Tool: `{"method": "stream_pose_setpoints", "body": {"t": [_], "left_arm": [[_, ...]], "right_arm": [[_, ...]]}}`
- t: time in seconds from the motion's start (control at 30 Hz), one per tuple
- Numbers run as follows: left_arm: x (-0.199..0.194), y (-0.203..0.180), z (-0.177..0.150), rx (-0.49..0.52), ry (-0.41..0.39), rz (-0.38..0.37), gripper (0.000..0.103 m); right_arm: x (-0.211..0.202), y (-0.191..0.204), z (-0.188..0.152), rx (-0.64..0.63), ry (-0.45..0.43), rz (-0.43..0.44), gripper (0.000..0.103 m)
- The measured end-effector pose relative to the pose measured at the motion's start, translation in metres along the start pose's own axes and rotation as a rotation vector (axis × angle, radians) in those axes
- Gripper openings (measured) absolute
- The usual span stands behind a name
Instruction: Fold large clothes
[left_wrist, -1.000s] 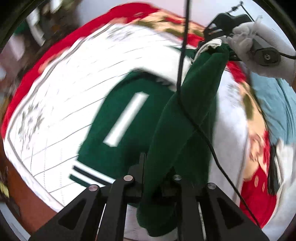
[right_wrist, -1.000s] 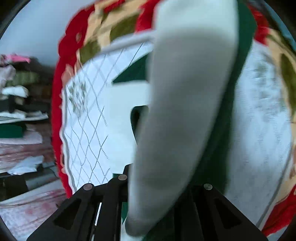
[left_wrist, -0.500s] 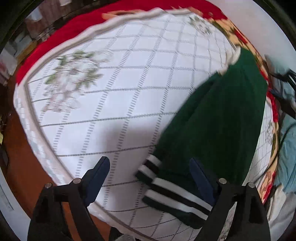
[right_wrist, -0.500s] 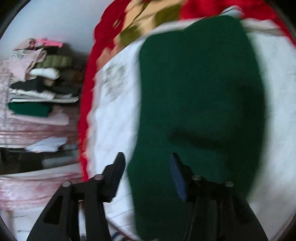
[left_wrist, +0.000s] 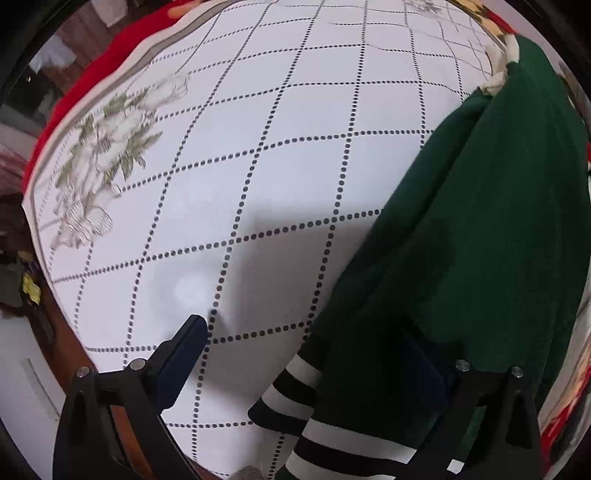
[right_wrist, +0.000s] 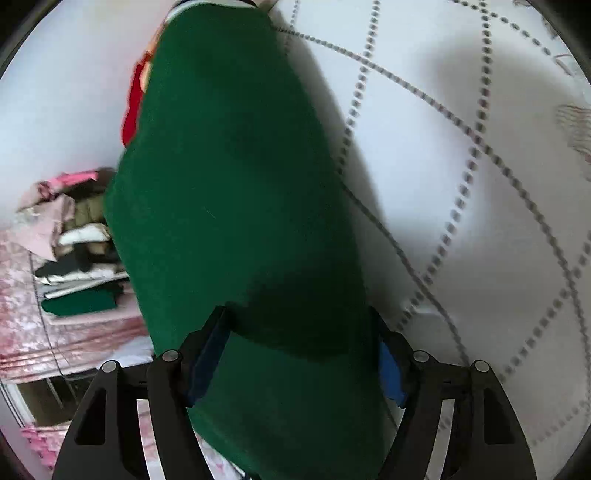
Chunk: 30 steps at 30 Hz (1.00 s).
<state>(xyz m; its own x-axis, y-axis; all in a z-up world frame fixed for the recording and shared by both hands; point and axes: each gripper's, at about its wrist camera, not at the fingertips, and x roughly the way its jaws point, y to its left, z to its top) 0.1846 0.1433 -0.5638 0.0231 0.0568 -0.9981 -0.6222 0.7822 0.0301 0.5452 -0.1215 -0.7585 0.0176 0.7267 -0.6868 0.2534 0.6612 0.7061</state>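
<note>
A dark green garment (left_wrist: 480, 240) with a black-and-white striped hem (left_wrist: 306, 406) lies folded on the white bedspread (left_wrist: 277, 166), at the right of the left wrist view. My left gripper (left_wrist: 303, 354) points down just above the bed. Its jaws are opening wide; one finger is over bare bedspread, the other over the green cloth, and neither pad presses on it. In the right wrist view the green garment (right_wrist: 236, 192) runs up the middle. My right gripper (right_wrist: 297, 350) straddles its near end with jaws opening, the cloth lying loose between the pads.
The bedspread has a dotted diamond grid and a flower print (left_wrist: 107, 147), over a red blanket (left_wrist: 92, 92). A stack of folded clothes (right_wrist: 77, 258) sits on a pink patterned surface (right_wrist: 22, 314) to the left. The bed's edge (left_wrist: 48, 332) lies close to the left gripper.
Both grippers were shut on the hanging green garment; they have since sunk toward the bed and opened, letting it go. The garment now lies folded on the bedspread.
</note>
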Motion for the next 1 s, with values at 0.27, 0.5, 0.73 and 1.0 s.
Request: {"method": "stream_pose_setpoints", "body": {"t": [0.27,0.5,0.73,1.0], "left_arm": [[-0.042,0.015,-0.002,-0.076,-0.05,0.034,0.103],[-0.083,0.057,-0.008,-0.2,-0.09,0.013,0.102],[-0.054,0.059,-0.004,-0.246,-0.046,-0.072,0.102],[-0.046,0.047,0.011,-0.237,-0.134,-0.066,0.001]], "right_arm": [[-0.047,0.002,-0.055,0.028,-0.142,-0.063,0.019],[-0.147,-0.075,-0.182,0.234,-0.158,-0.245,0.019],[-0.172,-0.142,-0.273,0.342,-0.074,-0.377,0.046],[-0.197,-0.127,-0.284,0.22,-0.059,-0.457,0.049]]}}
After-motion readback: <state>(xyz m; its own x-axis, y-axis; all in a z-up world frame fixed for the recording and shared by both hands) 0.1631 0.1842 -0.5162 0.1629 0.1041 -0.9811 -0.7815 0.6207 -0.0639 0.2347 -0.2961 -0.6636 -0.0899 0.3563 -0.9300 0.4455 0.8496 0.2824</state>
